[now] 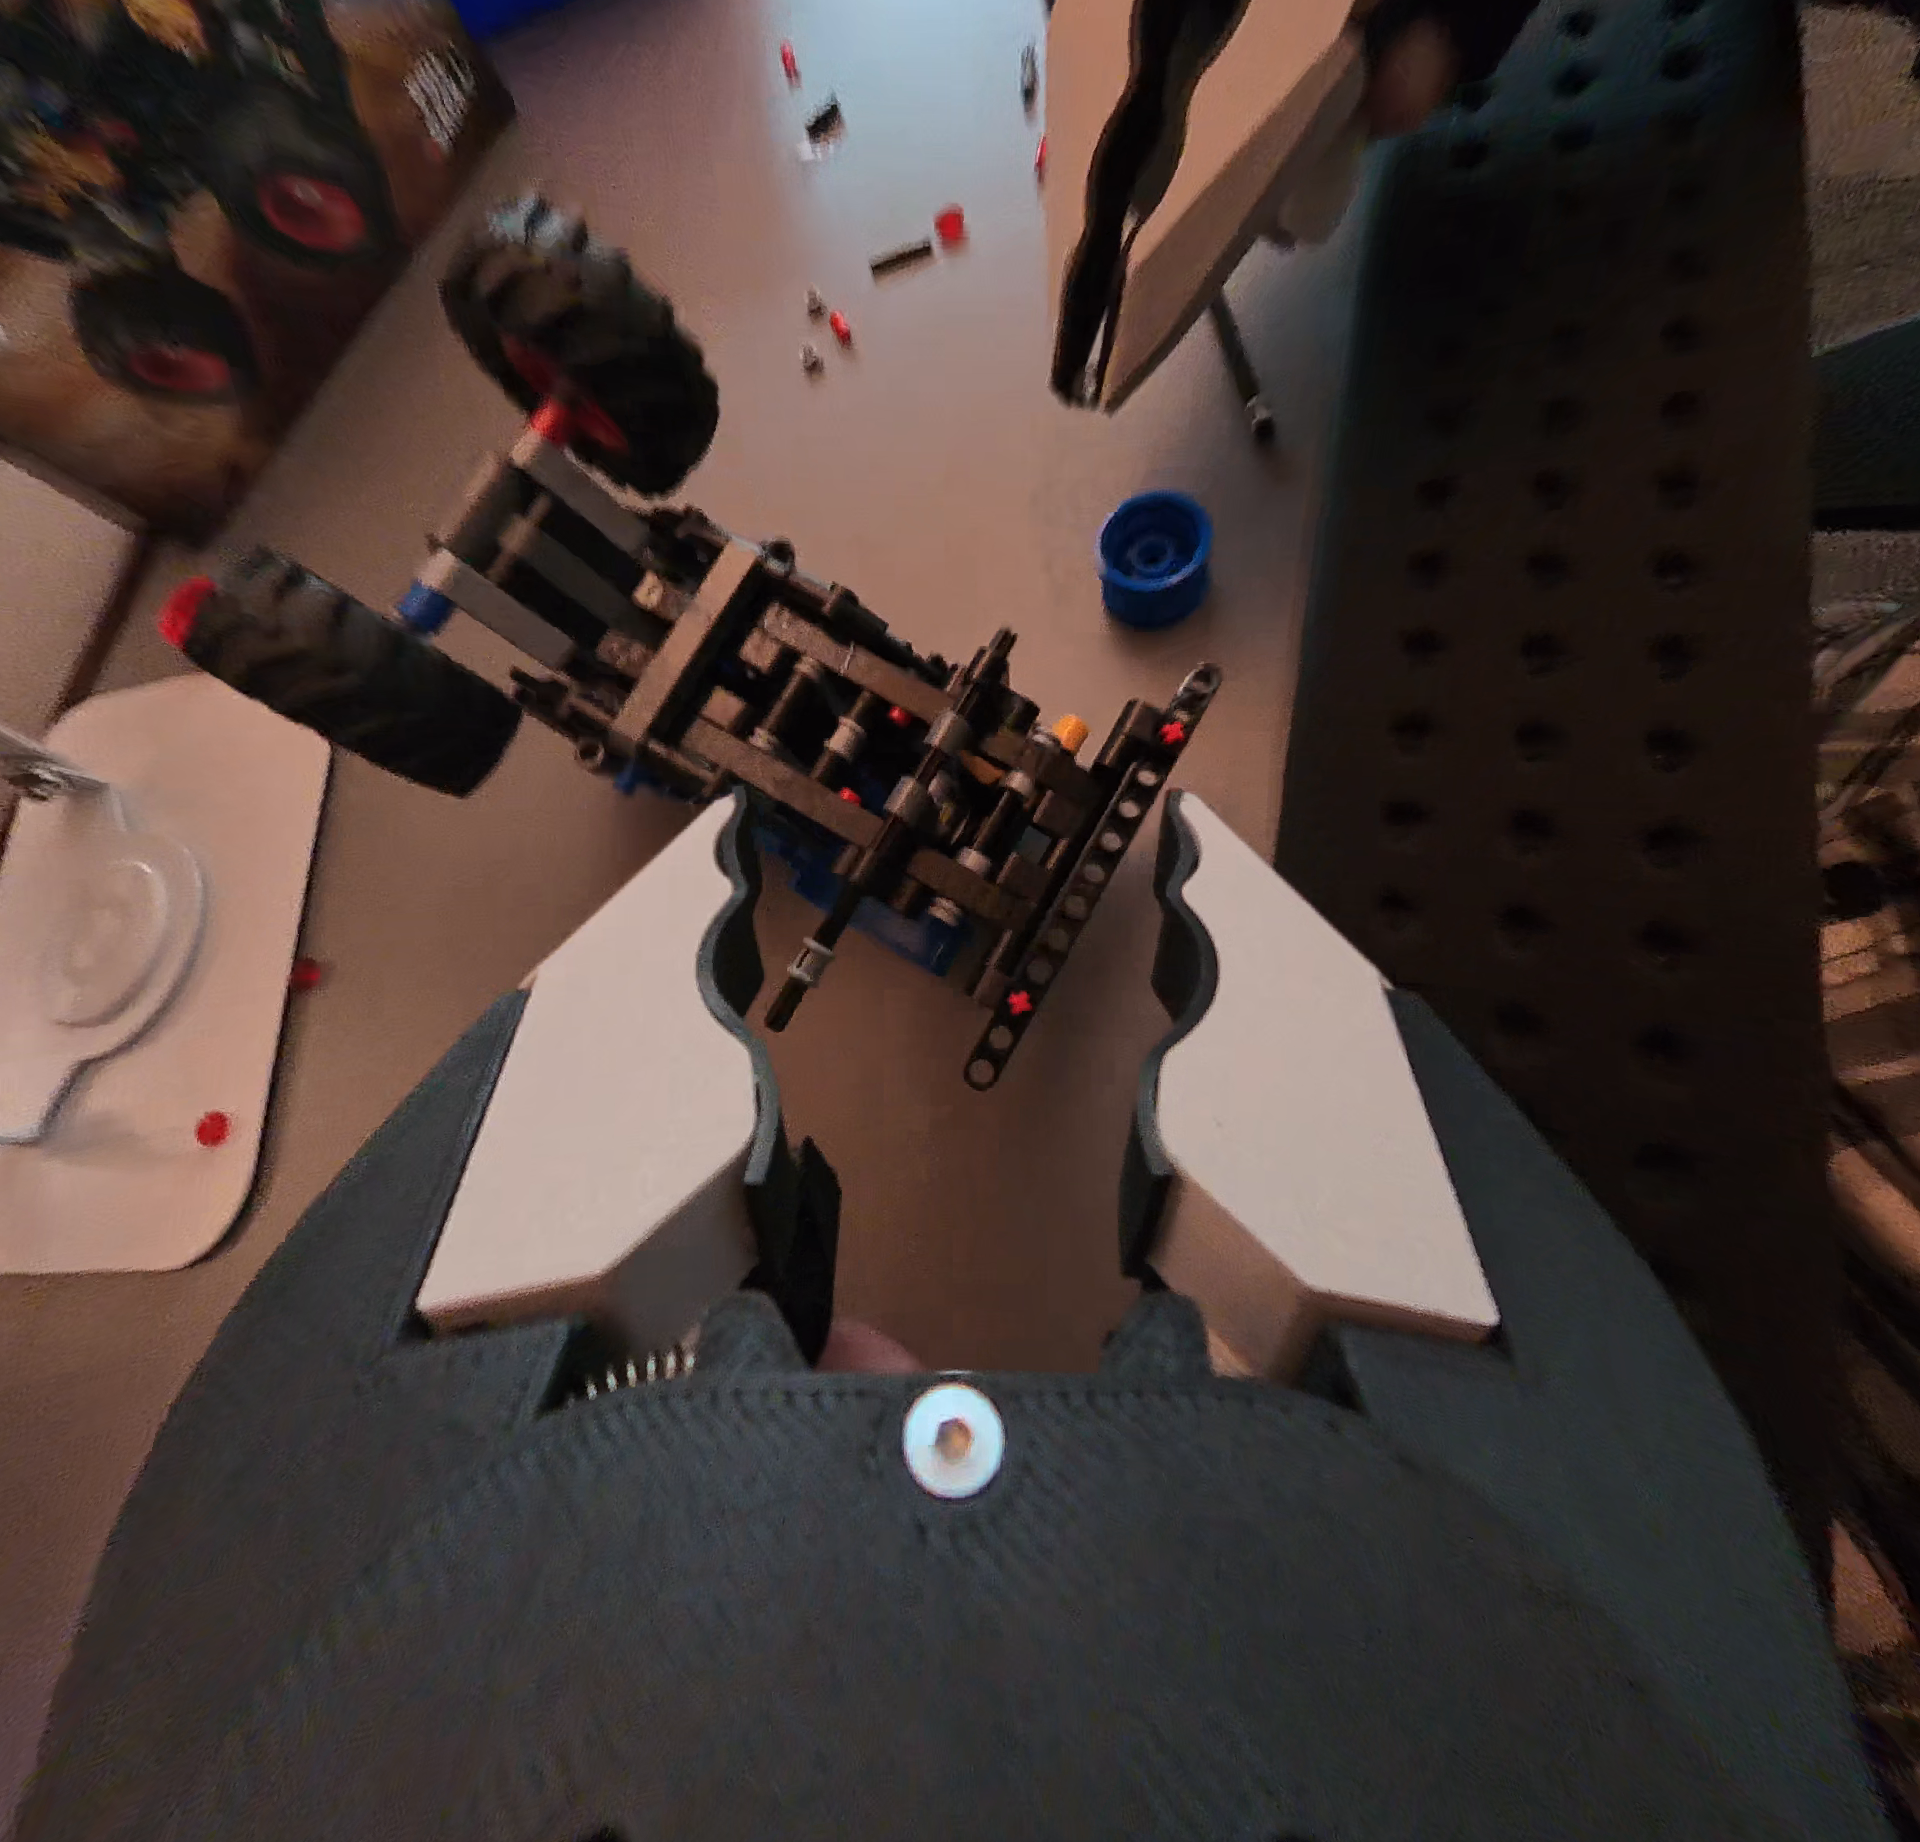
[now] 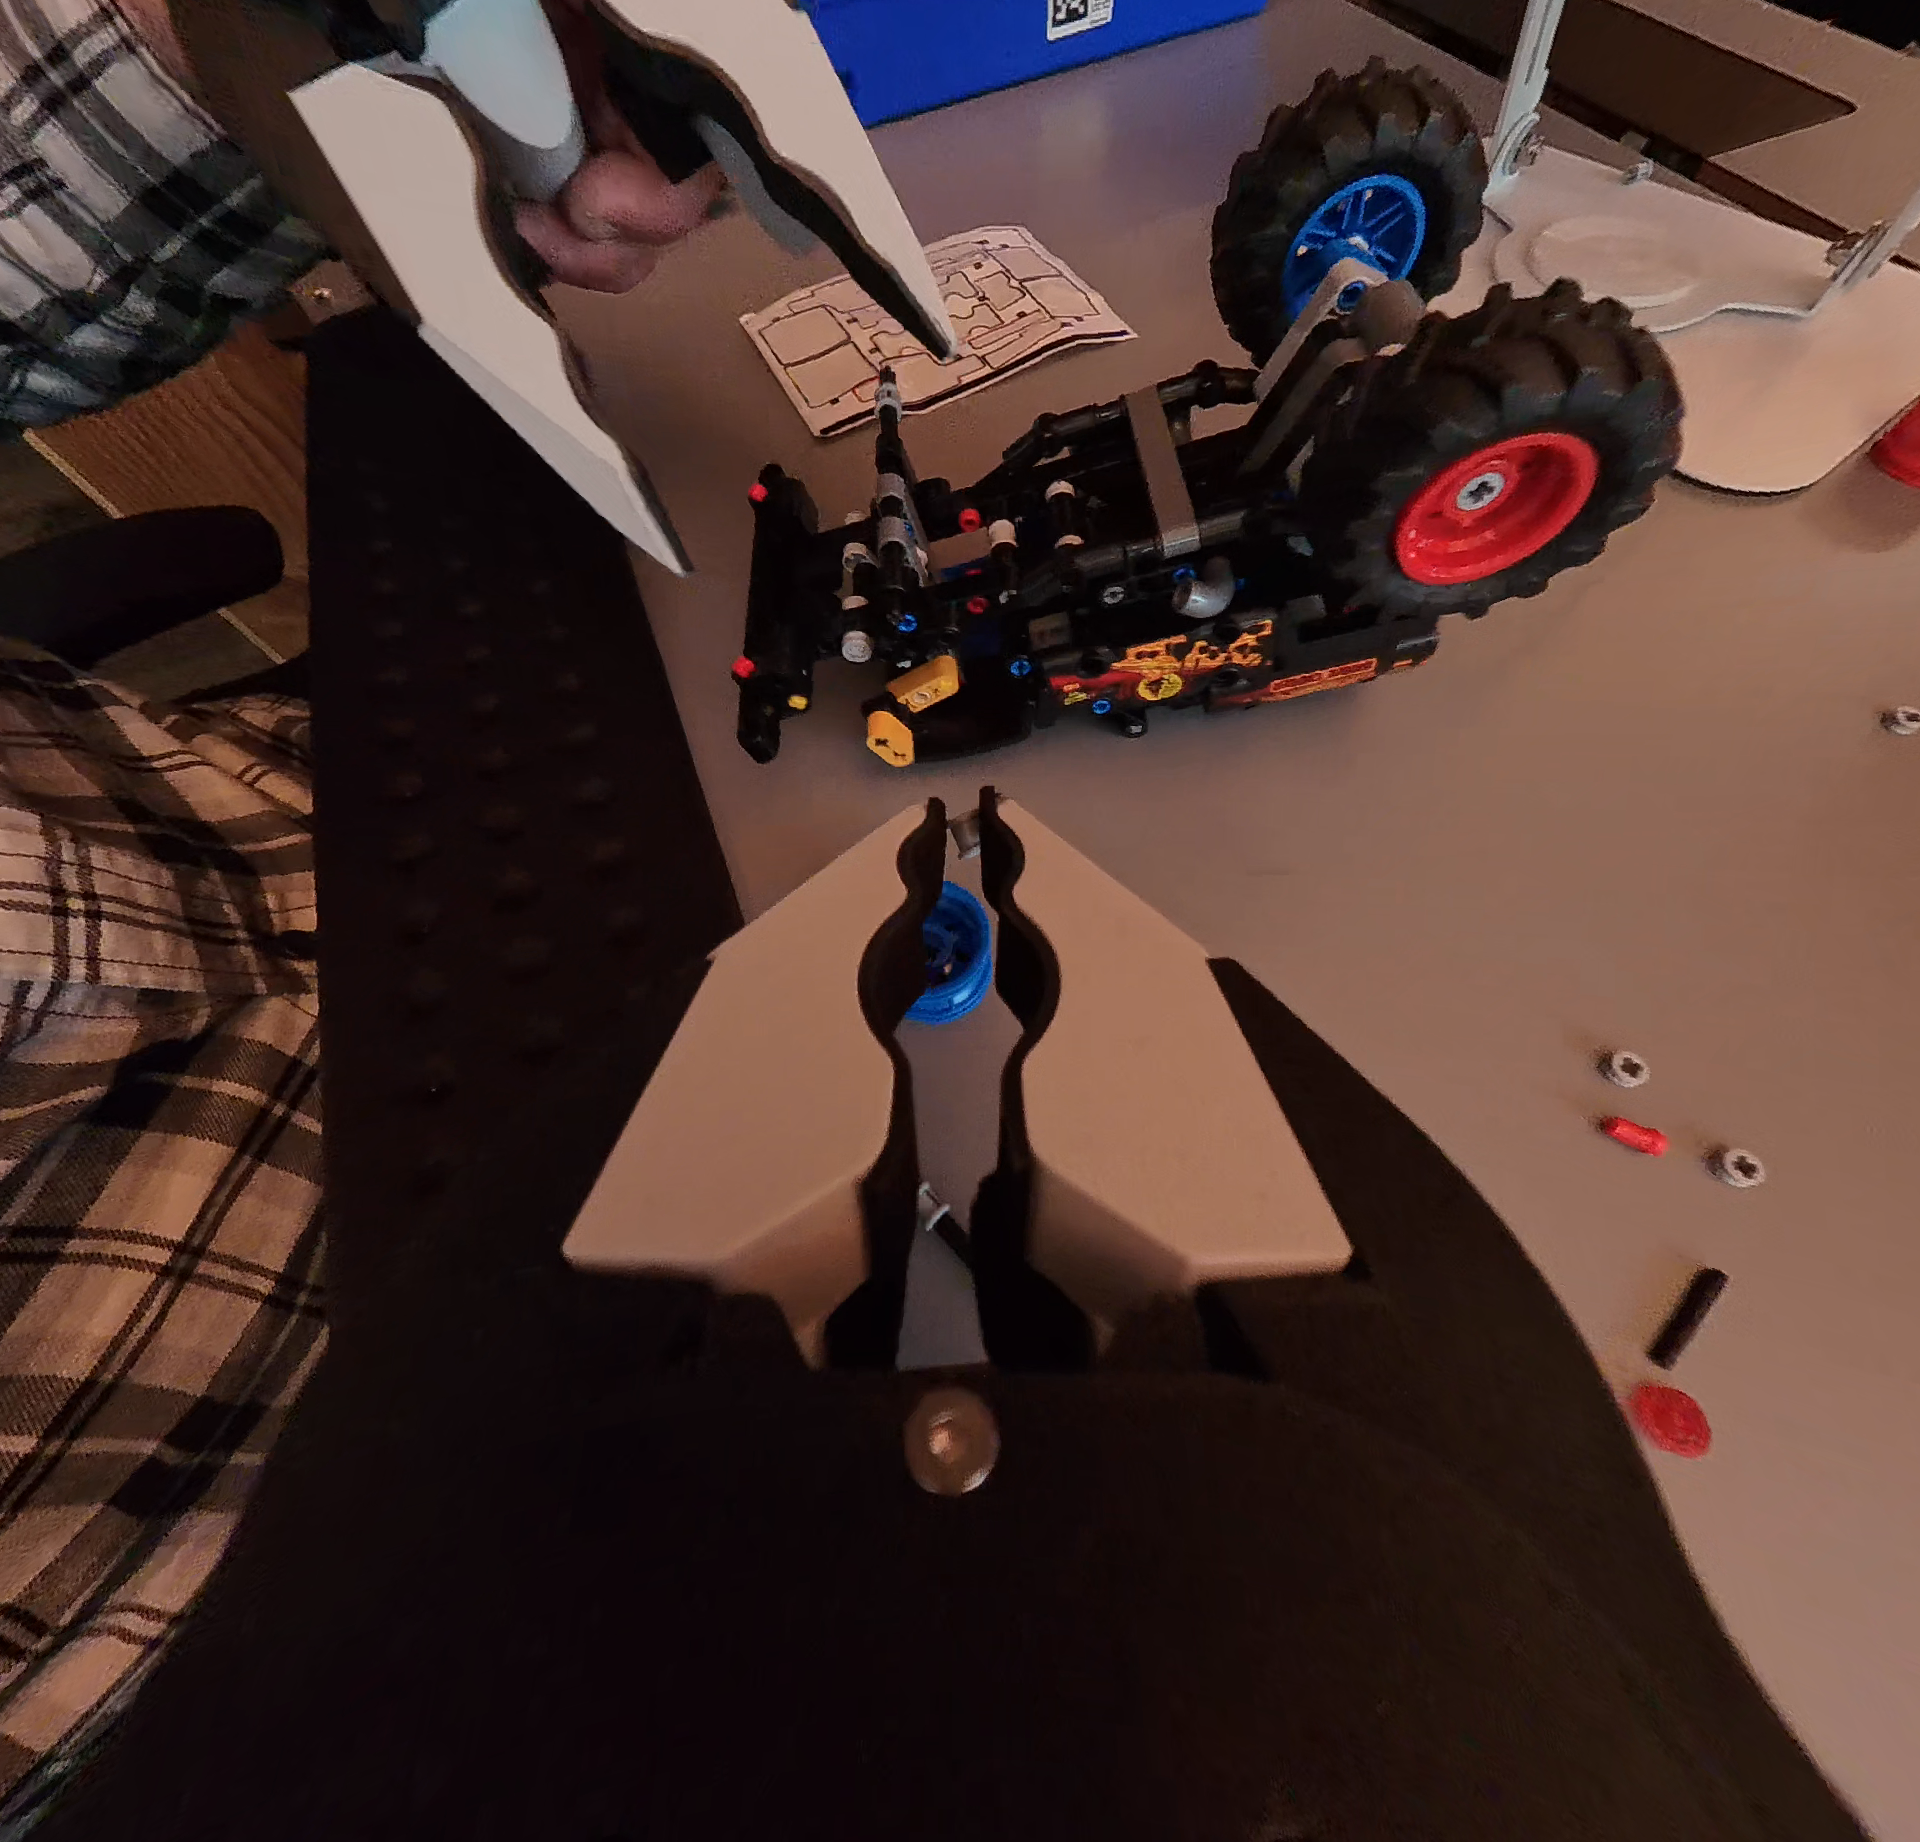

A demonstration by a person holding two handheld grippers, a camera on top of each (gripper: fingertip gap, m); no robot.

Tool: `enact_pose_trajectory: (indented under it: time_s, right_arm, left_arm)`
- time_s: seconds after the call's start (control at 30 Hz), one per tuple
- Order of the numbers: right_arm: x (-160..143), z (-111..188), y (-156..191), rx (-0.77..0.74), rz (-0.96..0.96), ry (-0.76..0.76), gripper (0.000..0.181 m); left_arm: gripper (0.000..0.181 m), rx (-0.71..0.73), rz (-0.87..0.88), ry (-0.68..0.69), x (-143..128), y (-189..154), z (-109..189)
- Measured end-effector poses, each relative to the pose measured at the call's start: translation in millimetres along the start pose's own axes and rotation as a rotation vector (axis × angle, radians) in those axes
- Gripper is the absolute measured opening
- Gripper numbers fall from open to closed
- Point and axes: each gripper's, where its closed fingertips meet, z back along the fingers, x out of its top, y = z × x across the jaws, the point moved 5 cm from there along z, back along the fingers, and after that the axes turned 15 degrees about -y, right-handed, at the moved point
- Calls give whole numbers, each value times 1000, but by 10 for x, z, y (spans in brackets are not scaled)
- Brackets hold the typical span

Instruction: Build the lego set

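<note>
Model: the half-built black lego truck chassis (image 2: 1049,587) with flame stickers lies on the table centre, two knobby black tyres at its 2 o'clock end – one red hub (image 2: 1491,506), one blue hub (image 2: 1351,234).
Bare end: the front has a black upright axle (image 2: 888,462) and no wheels yet.
Right gripper (image 2: 964,818): fingers nearly closed, pinching a small grey bush (image 2: 966,834) at the tips, at 6 o'clock from the chassis.
Left gripper (image 1: 951,816): fingers wide apart, holding nothing, hovering just over the front end.
Loose blue wheel rim (image 1: 1153,558): on the table near the chassis, below the right gripper.
Step, my judgement: the bush should go on an axle – steady the chassis with the left gripper, line the hole with the axle, push straight; a tilted push could drop it.
Surface: a smooth grey table (image 2: 1455,909) with small red and grey pins (image 2: 1633,1136), a black short axle (image 2: 1685,1316), a paper sticker sheet (image 2: 997,317).
Room: a blue plastic bin (image 2: 1039,5) at 12 o'clock, the printed set box (image 1: 208,203), dim warm light.
</note>
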Motion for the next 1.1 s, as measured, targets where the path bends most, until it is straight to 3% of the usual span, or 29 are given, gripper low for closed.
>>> enact_pose_trajectory:
  time_s: [0.13, 0.33, 0.43, 0.63, 0.8, 0.87, 0.97, 1.1]
  right_arm:
    - [-12, -39, 50, 18, -22, -16, 4]
    - [-18, -53, 144, 28, -33, -26, 4]
    - [-3, -45, 183, 30, -38, -39, 4]
    - [-9, -58, 186, 20, -39, -34, 4]
    - [-5, -4, 46, -24, -47, -29, 4]
    - [-28, 17, -61, -51, -60, -14, 4]
    - [-99, -9, -182, -69, -89, 24, 4]
    - [-266, -99, -259, -75, -57, 146, 4]
  left_arm:
    - [59, -28, -149, -33, 126, -212, -23]
    - [42, -40, -373, 111, -30, -403, -251]
    - [25, -25, -397, 144, -85, -392, -310]
    - [18, 58, -391, 127, -57, -299, -419]
    - [20, 85, -338, 126, -46, -124, -520]
    - [34, 66, -299, 112, -41, -85, -525]
    - [44, 68, -286, 79, -26, -28, -432]
    - [44, 86, -269, 69, -99, 3, -278]
